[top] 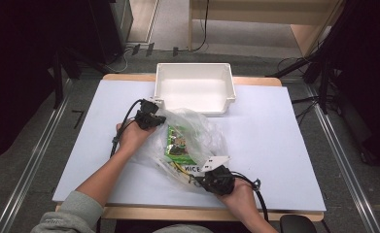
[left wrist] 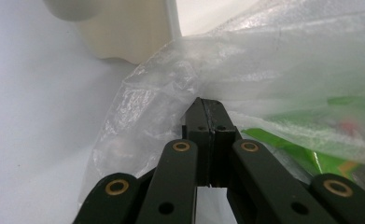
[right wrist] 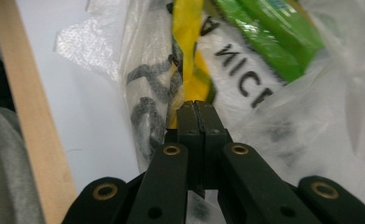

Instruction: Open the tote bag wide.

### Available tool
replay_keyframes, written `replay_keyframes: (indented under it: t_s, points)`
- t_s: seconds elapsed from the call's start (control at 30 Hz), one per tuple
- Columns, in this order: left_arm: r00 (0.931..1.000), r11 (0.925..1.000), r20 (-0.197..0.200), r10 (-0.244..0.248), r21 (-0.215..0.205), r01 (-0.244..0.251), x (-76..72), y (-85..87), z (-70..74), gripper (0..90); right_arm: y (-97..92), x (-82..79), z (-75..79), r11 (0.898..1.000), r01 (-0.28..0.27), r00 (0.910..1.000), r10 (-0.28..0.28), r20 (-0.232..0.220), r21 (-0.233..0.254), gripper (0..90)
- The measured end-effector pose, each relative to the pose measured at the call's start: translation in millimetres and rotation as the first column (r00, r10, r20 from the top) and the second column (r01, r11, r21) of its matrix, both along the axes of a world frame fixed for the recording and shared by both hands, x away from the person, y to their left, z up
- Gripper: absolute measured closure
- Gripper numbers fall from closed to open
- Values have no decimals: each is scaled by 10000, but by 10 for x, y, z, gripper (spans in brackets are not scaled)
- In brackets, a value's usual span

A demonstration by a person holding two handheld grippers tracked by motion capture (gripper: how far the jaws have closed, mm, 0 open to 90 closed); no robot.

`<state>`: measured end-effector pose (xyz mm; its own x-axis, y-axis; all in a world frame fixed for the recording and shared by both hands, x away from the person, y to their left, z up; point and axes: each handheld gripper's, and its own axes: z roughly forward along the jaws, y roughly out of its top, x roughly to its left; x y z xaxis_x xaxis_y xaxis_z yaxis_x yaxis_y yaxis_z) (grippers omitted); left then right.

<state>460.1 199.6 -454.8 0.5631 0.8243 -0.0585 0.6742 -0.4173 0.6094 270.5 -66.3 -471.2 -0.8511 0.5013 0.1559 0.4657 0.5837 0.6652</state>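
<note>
A clear plastic bag (top: 199, 128) lies crumpled on the white table top (top: 275, 141), with a green packet (top: 178, 143) and printed wrappers inside. My left gripper (top: 161, 118) is at the bag's far left edge, and its jaws are shut on the film (left wrist: 206, 105). My right gripper (top: 200, 182) is at the bag's near end. Its jaws are closed together on the film (right wrist: 194, 105), beside yellow-and-black print with the green packet (right wrist: 273, 37) beyond. In the left gripper view the bag (left wrist: 273, 60) bulges up to the right.
A white bin (top: 195, 87), with nothing in it, stands at the back of the table, just behind the bag; its corner (left wrist: 129, 28) is close to my left gripper. The table's wooden front edge (right wrist: 26, 116) and a grey sleeve (right wrist: 3, 168) are near my right gripper.
</note>
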Motion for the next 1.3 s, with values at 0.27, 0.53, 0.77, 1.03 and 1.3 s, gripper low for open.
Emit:
replay_keyframes:
  t_s: [0.27,0.53,0.77,1.03,1.3]
  points:
    - [9992,9991,-389,-19,-418,3,2,-8,25,900,103,-37,-3,9996,-277,9996,276,63,55,900]
    - [9978,9943,208,-635,-847,650,-223,2,253,900,27,32,109,9994,274,9991,-281,318,221,900]
    - [9897,9861,604,-1300,-959,1354,-516,-26,532,900,16,-4,351,9977,446,9972,-475,572,507,900]
    - [9865,9771,315,-1607,-1365,1635,-806,33,571,900,-72,9,635,9934,782,9925,-856,875,843,900]
    - [9830,9691,424,-1785,-1650,1831,-1101,86,569,900,-146,-51,868,9875,699,9939,-811,750,1413,882]
